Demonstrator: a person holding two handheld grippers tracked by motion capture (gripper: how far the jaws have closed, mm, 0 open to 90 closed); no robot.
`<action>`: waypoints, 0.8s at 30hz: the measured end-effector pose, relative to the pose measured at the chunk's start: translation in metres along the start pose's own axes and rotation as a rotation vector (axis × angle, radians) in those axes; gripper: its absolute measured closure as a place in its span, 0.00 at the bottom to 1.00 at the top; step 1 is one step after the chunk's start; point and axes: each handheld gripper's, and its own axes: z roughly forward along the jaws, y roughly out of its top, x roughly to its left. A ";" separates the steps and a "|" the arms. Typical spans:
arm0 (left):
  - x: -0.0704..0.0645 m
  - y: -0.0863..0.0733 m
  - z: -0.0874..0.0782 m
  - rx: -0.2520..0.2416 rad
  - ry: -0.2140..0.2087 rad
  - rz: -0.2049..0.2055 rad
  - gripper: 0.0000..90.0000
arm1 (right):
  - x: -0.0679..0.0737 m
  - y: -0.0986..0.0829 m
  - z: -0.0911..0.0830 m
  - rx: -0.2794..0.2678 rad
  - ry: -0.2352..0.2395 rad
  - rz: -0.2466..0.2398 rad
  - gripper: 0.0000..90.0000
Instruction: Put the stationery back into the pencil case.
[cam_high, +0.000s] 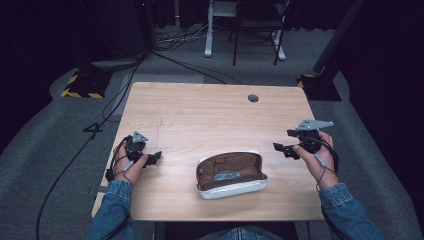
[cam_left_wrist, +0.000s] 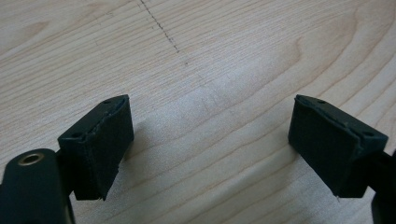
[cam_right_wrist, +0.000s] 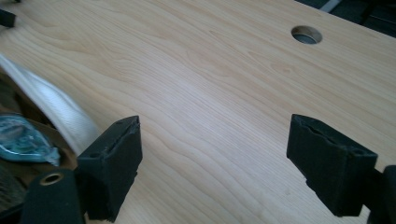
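An open pouch (cam_high: 231, 174), white outside and brown inside, lies near the table's front edge with a small blue-grey item (cam_high: 226, 176) in it. My left gripper (cam_high: 155, 158) hovers low at the table's left side, well left of the pouch, jaws wide apart over bare wood (cam_left_wrist: 210, 140). My right gripper (cam_high: 281, 149) is held above the table's right side, right of the pouch, open with nothing between its pads (cam_right_wrist: 212, 158). In the right gripper view the pouch's white rim (cam_right_wrist: 56, 105) and the blue-grey item (cam_right_wrist: 23, 140) sit at the left edge.
The light wooden table (cam_high: 210, 115) has a round cable hole (cam_high: 253, 98) near its far edge, also seen as the hole (cam_right_wrist: 306, 35). A faint pencil line (cam_left_wrist: 161, 28) crosses the wood. Beyond the table are cables, stand bases and a chair on grey carpet.
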 end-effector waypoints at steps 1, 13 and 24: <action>0.000 0.000 0.000 -0.002 0.001 0.000 0.16 | -0.004 -0.003 0.001 0.002 -0.007 0.004 0.21; 0.000 0.000 0.000 -0.001 0.001 0.001 0.16 | -0.046 -0.031 0.015 0.042 -0.086 0.026 0.20; 0.000 0.000 0.000 -0.002 0.001 -0.002 0.16 | -0.065 -0.057 0.030 0.061 -0.100 0.053 0.20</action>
